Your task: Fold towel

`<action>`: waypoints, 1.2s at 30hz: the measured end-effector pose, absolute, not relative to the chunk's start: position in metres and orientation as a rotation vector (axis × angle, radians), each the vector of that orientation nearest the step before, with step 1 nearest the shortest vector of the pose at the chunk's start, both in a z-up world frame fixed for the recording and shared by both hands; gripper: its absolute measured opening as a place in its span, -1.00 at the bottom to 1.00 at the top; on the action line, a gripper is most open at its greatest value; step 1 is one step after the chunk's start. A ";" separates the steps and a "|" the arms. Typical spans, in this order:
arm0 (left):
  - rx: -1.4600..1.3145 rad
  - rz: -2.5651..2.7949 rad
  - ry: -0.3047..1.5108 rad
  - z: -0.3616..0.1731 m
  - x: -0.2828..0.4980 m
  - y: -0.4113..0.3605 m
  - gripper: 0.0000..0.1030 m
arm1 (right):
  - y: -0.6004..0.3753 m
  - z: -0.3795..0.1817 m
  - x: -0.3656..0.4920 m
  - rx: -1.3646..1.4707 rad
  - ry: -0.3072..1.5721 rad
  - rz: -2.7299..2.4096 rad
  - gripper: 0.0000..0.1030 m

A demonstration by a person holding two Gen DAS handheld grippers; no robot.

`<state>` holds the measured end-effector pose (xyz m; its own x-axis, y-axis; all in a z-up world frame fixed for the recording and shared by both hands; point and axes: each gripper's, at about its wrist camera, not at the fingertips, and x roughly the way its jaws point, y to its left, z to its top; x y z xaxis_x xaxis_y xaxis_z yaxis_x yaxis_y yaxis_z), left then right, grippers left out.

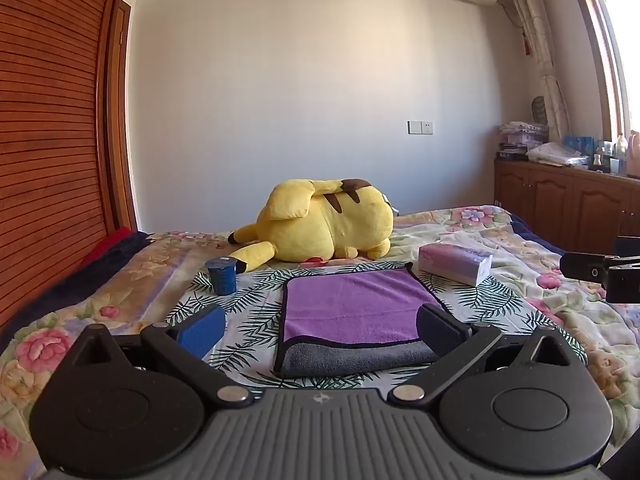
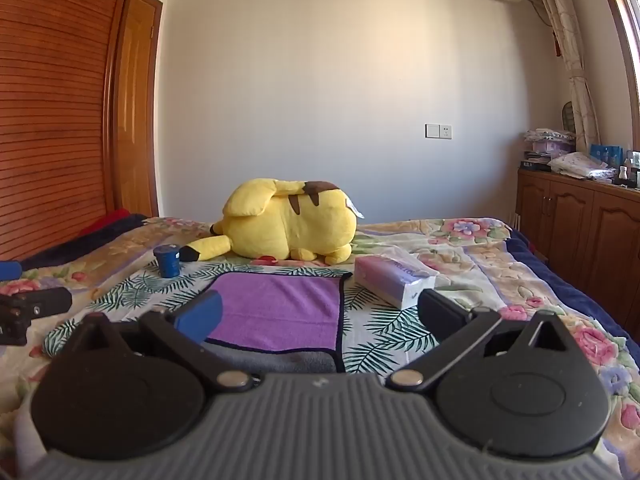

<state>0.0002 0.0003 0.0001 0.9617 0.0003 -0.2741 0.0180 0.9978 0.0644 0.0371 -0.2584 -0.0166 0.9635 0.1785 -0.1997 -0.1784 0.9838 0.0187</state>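
Observation:
A purple towel [image 1: 352, 304] with a dark border lies flat on the leaf-print sheet of the bed, its grey underside folded out along the near edge [image 1: 352, 358]. It also shows in the right wrist view [image 2: 276, 312]. My left gripper [image 1: 320, 328] is open and empty, held just in front of the towel's near edge. My right gripper [image 2: 320, 316] is open and empty, in front of the towel's near right corner. Each gripper's body shows at the edge of the other view.
A yellow plush toy [image 1: 324, 224] lies behind the towel. A blue cup [image 1: 222, 276] stands at the towel's far left. A tissue pack [image 1: 456, 264] lies at the far right. A wooden wardrobe [image 1: 48, 140] is on the left, and cabinets [image 1: 560, 208] on the right.

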 end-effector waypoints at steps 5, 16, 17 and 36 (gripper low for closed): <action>0.072 -0.007 0.276 0.000 0.000 0.000 0.69 | -0.258 -0.016 0.037 0.001 0.204 0.181 1.00; 0.075 -0.007 0.274 0.000 0.000 0.000 0.69 | -0.258 -0.016 0.037 0.002 0.201 0.181 1.00; 0.075 -0.007 0.274 0.000 0.000 0.000 0.69 | -0.258 -0.016 0.037 0.002 0.202 0.182 1.00; 0.076 -0.007 0.274 0.000 0.000 0.000 0.69 | -0.258 -0.015 0.037 0.003 0.200 0.182 1.00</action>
<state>0.0001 -0.0004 -0.0001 0.9626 0.0030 -0.2708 0.0178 0.9971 0.0741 0.0367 -0.2583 -0.0153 0.9637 0.1796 -0.1973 -0.1791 0.9836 0.0206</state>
